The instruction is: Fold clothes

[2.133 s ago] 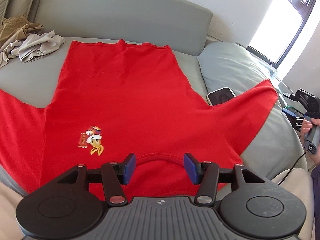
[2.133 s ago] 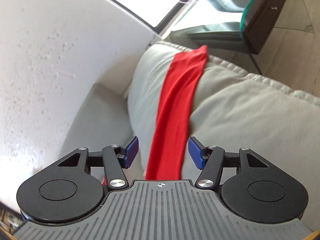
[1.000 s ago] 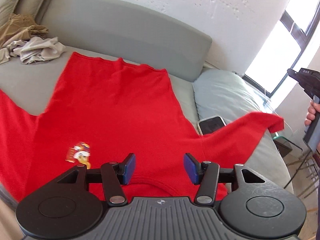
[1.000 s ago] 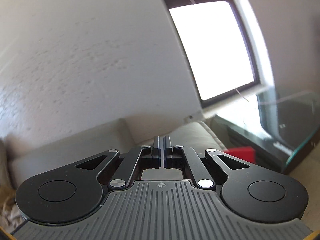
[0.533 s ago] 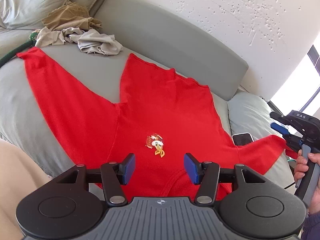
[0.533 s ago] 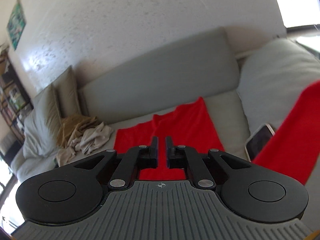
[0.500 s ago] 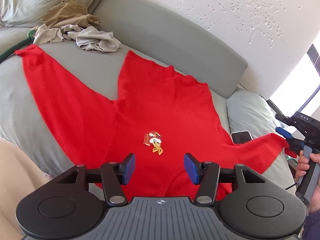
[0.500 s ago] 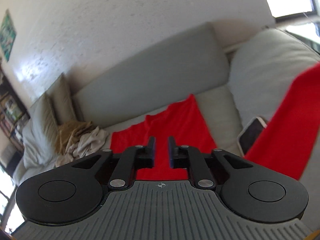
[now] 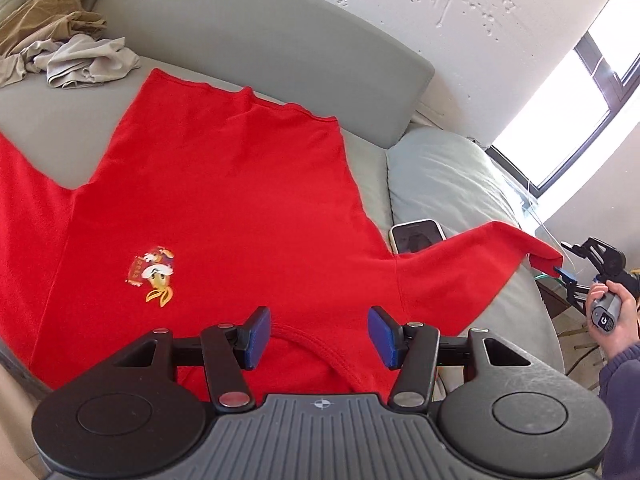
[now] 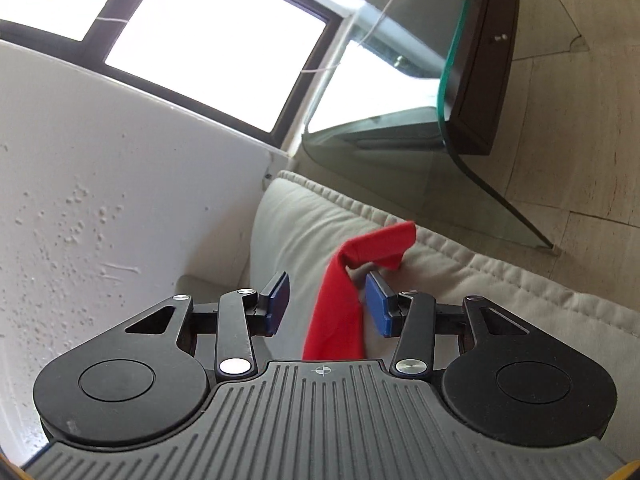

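A red long-sleeved shirt (image 9: 224, 208) with a small duck print (image 9: 154, 276) lies spread flat on the grey sofa (image 9: 248, 52), collar nearest me. My left gripper (image 9: 318, 334) hovers open just above the collar with nothing between its blue pads. The shirt's right sleeve (image 9: 472, 264) runs out over the sofa arm. In the right wrist view the sleeve's cuff (image 10: 380, 248) hangs between the fingers of my right gripper (image 10: 326, 304), close to the right pad. Its jaws are opening and do not pinch the cloth. A hand holds that gripper (image 9: 560, 270) at the sleeve end.
A phone (image 9: 418, 236) lies face up on the seat beside the sleeve. Crumpled beige and grey clothes (image 9: 72, 60) sit at the back left. A pale cushion (image 9: 448, 184) fills the right corner. A glass side table (image 10: 460, 128) stands beyond the sofa arm, under the window (image 10: 208, 56).
The right gripper, shut and aimed at the wall a second ago, swung across the sofa, rolled, and now stands apart around the sleeve cuff. The left view swung left and came back.
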Motion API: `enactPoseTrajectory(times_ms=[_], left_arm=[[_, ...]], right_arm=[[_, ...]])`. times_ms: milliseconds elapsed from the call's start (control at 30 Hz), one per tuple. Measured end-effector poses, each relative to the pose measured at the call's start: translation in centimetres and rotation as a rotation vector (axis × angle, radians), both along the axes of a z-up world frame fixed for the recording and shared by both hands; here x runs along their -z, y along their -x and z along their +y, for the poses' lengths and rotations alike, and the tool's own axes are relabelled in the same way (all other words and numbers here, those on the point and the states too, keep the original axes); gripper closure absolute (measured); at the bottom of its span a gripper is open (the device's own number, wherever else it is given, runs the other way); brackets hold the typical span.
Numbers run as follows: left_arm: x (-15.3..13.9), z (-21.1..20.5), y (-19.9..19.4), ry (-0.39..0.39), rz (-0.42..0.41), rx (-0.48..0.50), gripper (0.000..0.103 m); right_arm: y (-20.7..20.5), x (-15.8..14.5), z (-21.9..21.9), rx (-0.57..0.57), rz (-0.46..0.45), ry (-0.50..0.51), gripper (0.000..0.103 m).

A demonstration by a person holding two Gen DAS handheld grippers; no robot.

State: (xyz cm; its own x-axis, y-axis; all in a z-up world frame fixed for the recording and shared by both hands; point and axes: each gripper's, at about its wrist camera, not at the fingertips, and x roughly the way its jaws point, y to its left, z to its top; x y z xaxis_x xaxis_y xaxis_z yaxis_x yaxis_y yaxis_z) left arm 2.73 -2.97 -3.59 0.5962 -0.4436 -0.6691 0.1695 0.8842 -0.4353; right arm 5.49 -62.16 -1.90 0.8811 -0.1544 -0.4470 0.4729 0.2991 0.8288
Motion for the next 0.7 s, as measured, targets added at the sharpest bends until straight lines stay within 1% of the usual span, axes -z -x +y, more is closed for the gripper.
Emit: enactPoseTrajectory(times_ms=[100,200,233,267,300,333,400,467,500,600,700], left_arm=[[0.0,-1.1,-0.1,-0.021,0.005,0.017,0.051],[0.2,-1.3,0.0,-0.036,0.009,0.017,0.051],[0.2,-1.2,0.0,-0.038,0.010,0.014,0.051],[0.2,-1.1,0.1,-0.034,0.008,0.009,0.051],[0.1,-0.9,0.2,-0.030,0.007,0.005,0.051],[0.1,-0.7,0.3,-0.026,0.006,0.000,0.051],[0.0,-0.3,0.4,-0.018,0.002,-0.009,0.051],[-0.2,0.3,0.8,-0.012,-0.020,-0.016,0.051],[-0.3,0.6,1.1,-0.010,-0.032,-0.022,0.051],[-0.7,2.0,1.6,0.007,-0.054,-0.045,0.051],[-1.3,4.3,2.4,0.035,-0.086,-0.092,0.051]], right_arm=[[-2.3,0.9,-1.1,0.034,0.057,-0.014,0.056],[-3.5,1.7,-2.5,0.076,0.058,-0.065,0.056],[-4.0,1.9,-2.7,0.085,0.065,-0.069,0.063],[-4.4,1.8,-2.8,0.079,0.088,-0.053,0.084],[-4.8,1.8,-2.9,0.070,0.116,-0.033,0.092],[-5.0,1.6,-2.7,0.072,0.143,0.001,0.092],[-5.3,0.3,-1.8,0.056,0.169,0.118,0.095],[-4.9,-1.2,-0.6,0.027,0.181,0.243,0.096],[-4.8,-1.9,0.3,0.005,0.173,0.298,0.096],[-4.7,-5.5,4.6,-0.121,0.114,0.475,0.096],[-4.5,-9.2,10.8,-0.262,0.034,0.657,0.096]])
